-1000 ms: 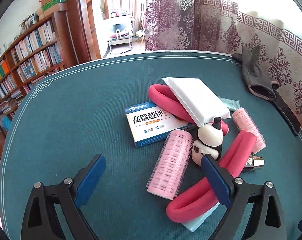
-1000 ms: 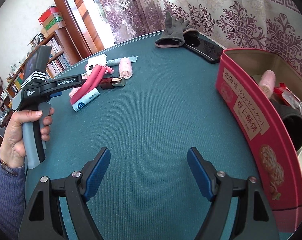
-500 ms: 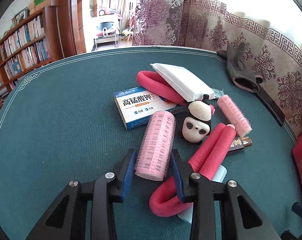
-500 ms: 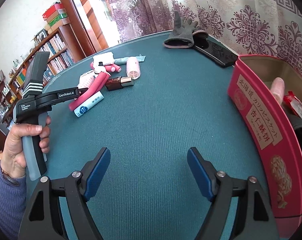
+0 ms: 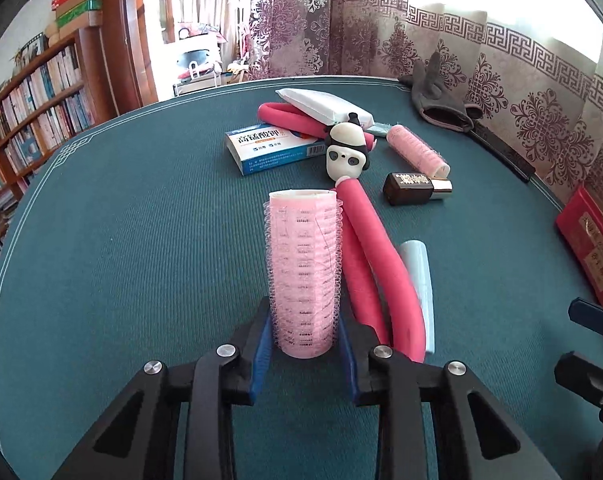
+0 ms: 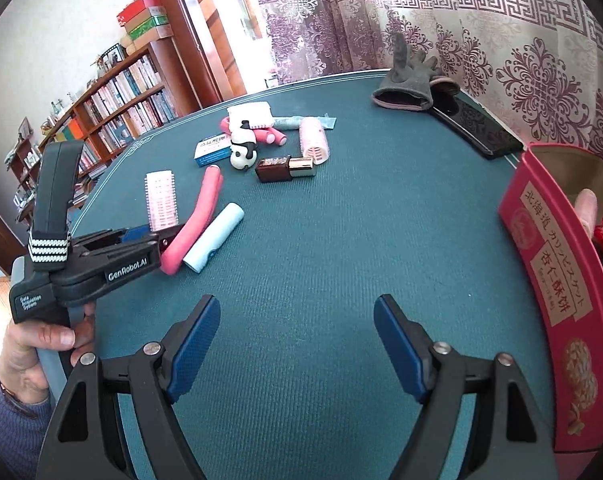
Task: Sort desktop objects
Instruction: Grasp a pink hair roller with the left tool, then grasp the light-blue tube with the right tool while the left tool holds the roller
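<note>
Left tongs point(image 5: 304, 344) clamped on pink roller point(image 5: 303, 272), right tongs point(image 6: 297, 344) spread

- The hair roller point(image 5: 303, 276) sits between the left gripper's point(image 5: 304, 344) pads, its far end pointing at the pile.
- Just right of it lies the foam rod point(image 5: 375, 264), with the tube point(image 5: 419, 280) right of that.
- Beyond them sits the panda figure point(image 5: 347, 154), the medicine box point(image 5: 271, 148) to its left and the small bottle point(image 5: 415, 189) to its right.
- The tin box point(image 6: 557, 296) stands at the table's point(image 6: 341, 264) right edge, well apart from the pile.
</note>
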`<state>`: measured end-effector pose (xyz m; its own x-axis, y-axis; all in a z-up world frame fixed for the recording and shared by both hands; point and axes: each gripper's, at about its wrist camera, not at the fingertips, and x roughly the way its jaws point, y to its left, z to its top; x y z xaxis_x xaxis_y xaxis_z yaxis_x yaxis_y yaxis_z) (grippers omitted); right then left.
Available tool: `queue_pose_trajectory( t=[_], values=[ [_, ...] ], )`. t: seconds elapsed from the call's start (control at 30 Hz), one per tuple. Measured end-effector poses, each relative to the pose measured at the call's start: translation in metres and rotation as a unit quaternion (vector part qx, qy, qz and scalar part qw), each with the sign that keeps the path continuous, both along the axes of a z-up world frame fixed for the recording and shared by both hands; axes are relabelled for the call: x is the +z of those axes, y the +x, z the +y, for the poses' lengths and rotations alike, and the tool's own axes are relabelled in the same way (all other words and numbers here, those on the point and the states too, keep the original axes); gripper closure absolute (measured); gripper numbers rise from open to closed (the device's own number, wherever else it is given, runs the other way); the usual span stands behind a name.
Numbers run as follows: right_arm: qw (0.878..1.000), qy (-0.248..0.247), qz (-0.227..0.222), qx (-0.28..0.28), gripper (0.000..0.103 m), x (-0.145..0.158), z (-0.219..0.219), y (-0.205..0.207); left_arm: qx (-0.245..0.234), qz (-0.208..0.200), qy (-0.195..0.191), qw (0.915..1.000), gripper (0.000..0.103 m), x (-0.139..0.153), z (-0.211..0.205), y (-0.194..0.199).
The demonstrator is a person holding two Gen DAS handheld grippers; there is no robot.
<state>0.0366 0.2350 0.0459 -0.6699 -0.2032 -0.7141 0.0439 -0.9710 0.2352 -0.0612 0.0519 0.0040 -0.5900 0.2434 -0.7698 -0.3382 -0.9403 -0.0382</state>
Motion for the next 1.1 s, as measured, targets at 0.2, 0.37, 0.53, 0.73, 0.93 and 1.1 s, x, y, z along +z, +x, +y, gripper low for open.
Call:
queue_pose_trajectory(
  t=[0.2,0.37,0.53,0.73,0.93,1.1],
  values=[
    [0.999,0.001,-0.003,0.036,0.020,-0.005,-0.022,-0.006,0.026,-0.014,0.024,0.9993,0.072,0.002,-0.014,0.004],
    [0.999,-0.002,-0.010,0.037,0.020,-0.008,-0.028,-0.011,0.060,-0.011,0.026,0.9978,0.072,0.004,-0.012,-0.019],
    [0.999,-0.001,-0.016,0.034,0.020,-0.010,-0.029,-0.014,0.058,0.006,0.016,0.9981,0.072,0.001,-0.009,-0.020],
    [0.999,-0.013,-0.016,0.038,0.020,-0.007,-0.034,-0.033,0.077,0.013,0.025,0.9967,0.072,0.005,-0.026,-0.013],
    [0.998,-0.008,-0.027,0.062,0.020,-0.014,-0.057,-0.051,0.103,0.011,0.020,0.9944,0.072,0.000,-0.045,-0.019],
    [0.998,0.044,-0.026,0.022,0.048,-0.018,-0.067,-0.072,0.099,0.015,0.017,0.9948,0.072,0.000,-0.045,-0.018]
  ],
)
